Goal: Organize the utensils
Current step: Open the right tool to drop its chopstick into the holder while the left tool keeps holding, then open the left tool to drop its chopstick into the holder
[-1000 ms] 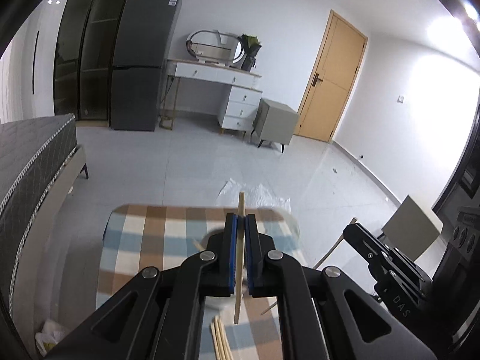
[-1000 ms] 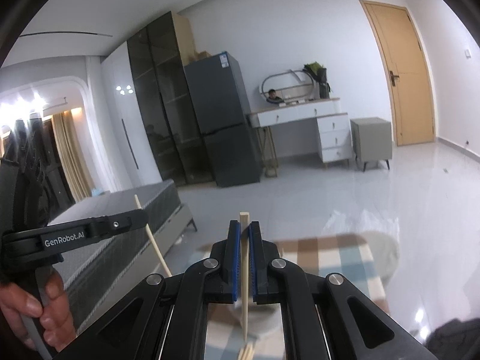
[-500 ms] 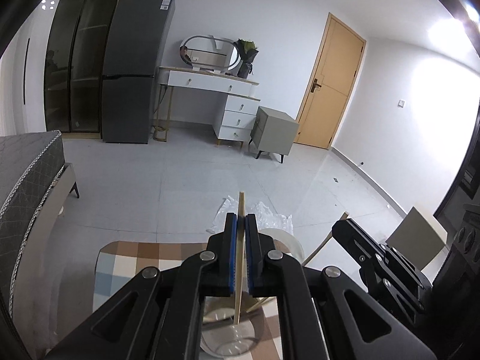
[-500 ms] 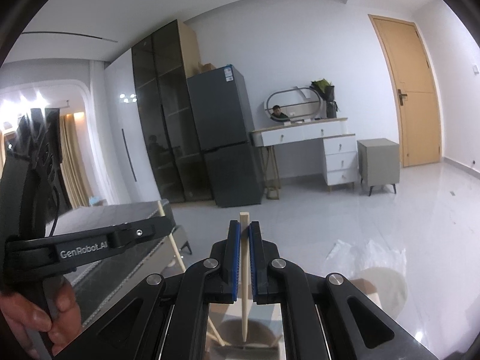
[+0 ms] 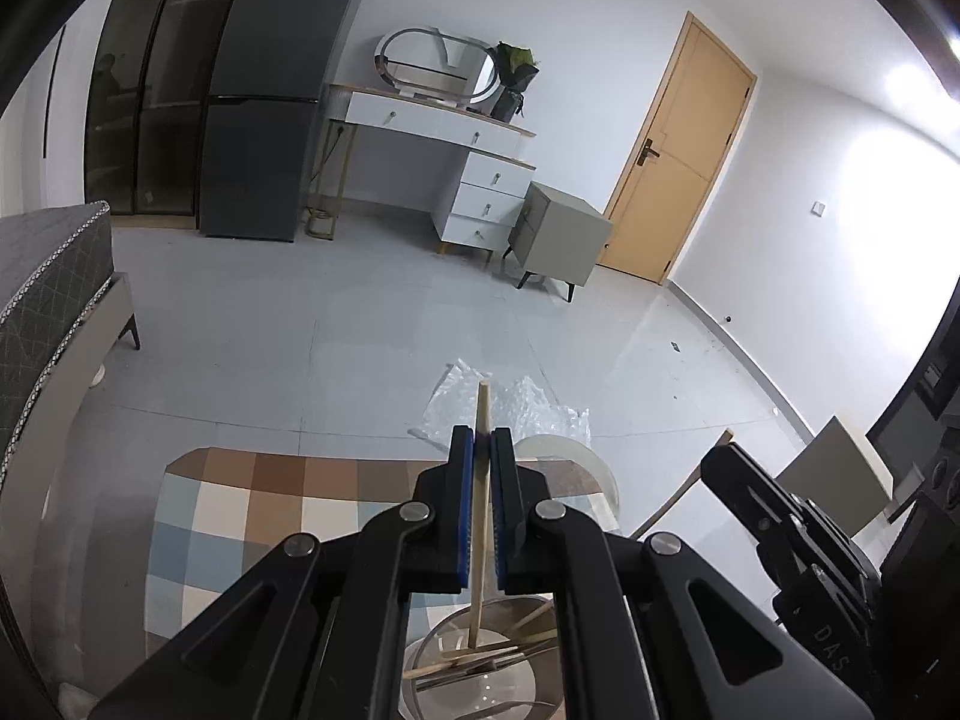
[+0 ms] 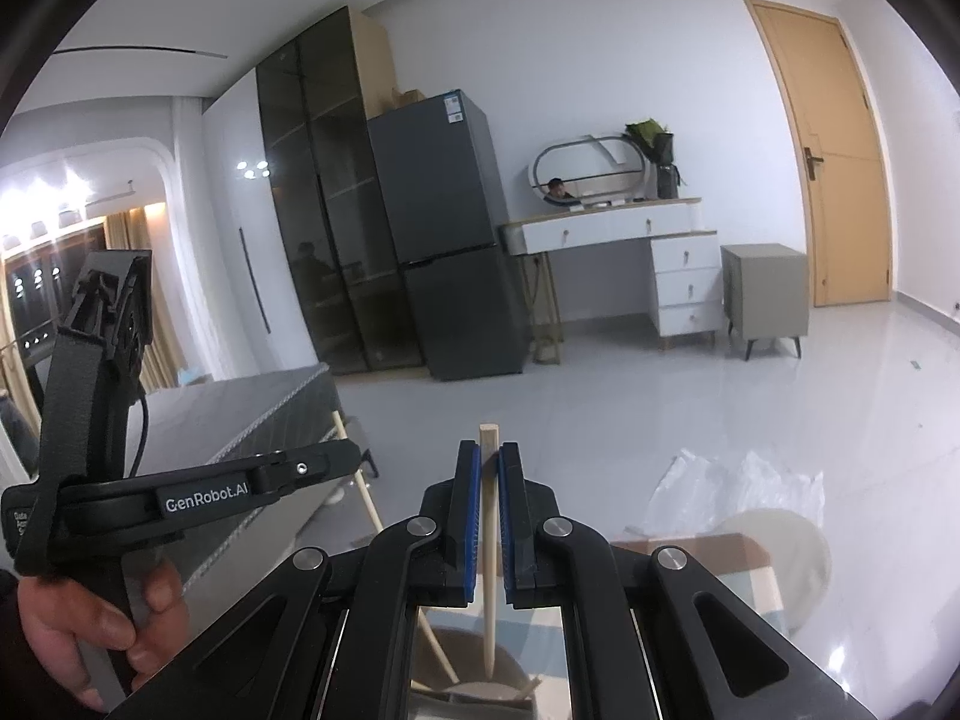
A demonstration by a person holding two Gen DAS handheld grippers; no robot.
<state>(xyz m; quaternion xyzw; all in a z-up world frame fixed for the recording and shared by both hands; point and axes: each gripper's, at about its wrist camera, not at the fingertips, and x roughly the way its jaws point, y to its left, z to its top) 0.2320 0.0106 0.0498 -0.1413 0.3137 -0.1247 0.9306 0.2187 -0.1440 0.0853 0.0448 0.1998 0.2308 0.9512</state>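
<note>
My left gripper point(image 5: 482, 450) is shut on a wooden chopstick point(image 5: 480, 540) that stands nearly upright. Its lower tip reaches into a round holder point(image 5: 516, 678) with several chopsticks lying in it. My right gripper point(image 6: 490, 459) is shut on a second chopstick point(image 6: 489, 588), tip down over the same holder point(image 6: 510, 669). In the left wrist view, the right gripper point(image 5: 717, 459) shows at the right with its chopstick point(image 5: 678, 504). In the right wrist view, the left gripper point(image 6: 354, 459) appears at the left, carried by a hand point(image 6: 78, 630).
The holder stands on a table with a checked cloth point(image 5: 240, 510). Beyond the table's far edge are a round white seat point(image 5: 585, 465) and crumpled plastic wrap point(image 5: 516, 405) on the floor. A bed point(image 5: 42, 300) lies to the left.
Both grippers moved forward and down with their chopsticks still held. The loose chopsticks on the cloth dropped out of view, and the holder came in under the chopstick tips.
</note>
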